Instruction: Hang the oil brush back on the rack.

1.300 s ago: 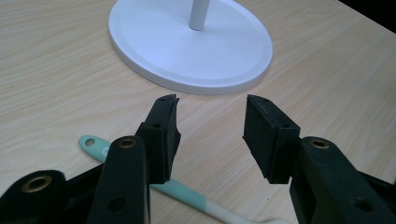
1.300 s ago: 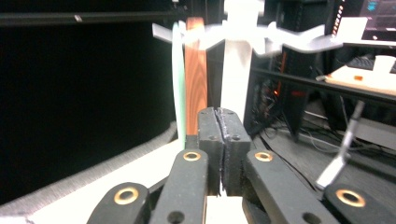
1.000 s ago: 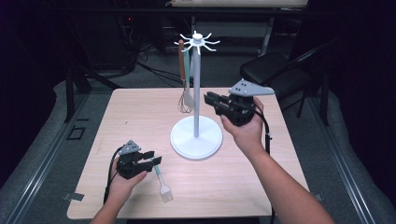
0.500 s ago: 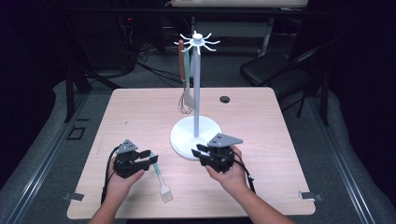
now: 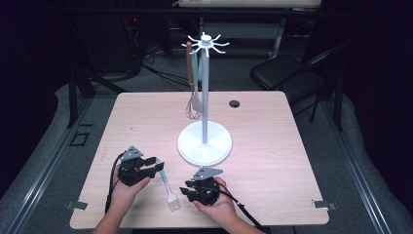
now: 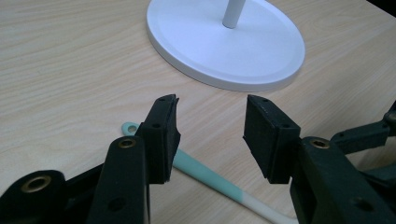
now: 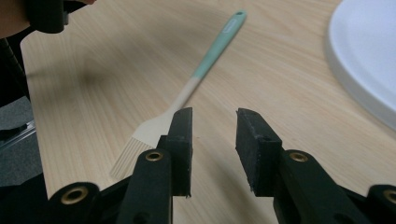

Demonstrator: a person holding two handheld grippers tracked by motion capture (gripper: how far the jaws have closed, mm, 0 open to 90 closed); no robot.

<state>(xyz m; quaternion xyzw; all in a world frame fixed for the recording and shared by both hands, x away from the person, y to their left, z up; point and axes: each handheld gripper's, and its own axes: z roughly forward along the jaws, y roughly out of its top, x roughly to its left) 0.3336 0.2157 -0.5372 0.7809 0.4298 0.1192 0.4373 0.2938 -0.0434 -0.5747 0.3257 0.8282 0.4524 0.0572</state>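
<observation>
Now your left hand-held gripper (image 5: pixel 155 165) stands wide over the handle of the basting brush (image 5: pixel 167 187), which lies flat on the bench (image 5: pixel 272 146); your right hand-held gripper (image 5: pixel 186 187), just opening, stays empty beside its bristles.

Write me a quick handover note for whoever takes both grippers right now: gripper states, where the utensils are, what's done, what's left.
Left gripper: open, empty, poised over the mint handle of the basting brush.
Right gripper: jaws have just been opening, nothing between them; low over the table beside the brush bristles.
Brush: flat on the table in front of the white utensil stand.
Done: a whisk and another utensil hang on the stand's hooks.
Left: likely grasp the brush and hang it too.
</observation>
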